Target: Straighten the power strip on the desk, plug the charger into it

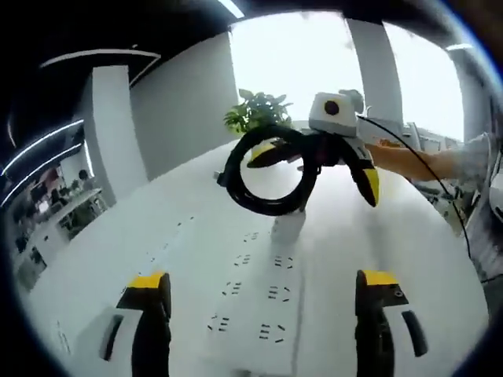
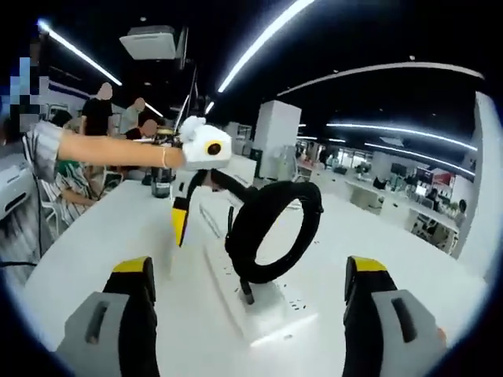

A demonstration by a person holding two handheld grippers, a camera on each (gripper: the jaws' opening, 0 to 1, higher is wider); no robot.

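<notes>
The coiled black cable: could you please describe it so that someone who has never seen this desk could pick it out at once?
Start from the wide white desk and find the long white power strip lying on it. Over the strip's far end, a yellow-tipped claw reaches in, with the coiled black cable hanging around it. It is the one dark ring here, thick and wound into a loop, raised above the desk.
</notes>
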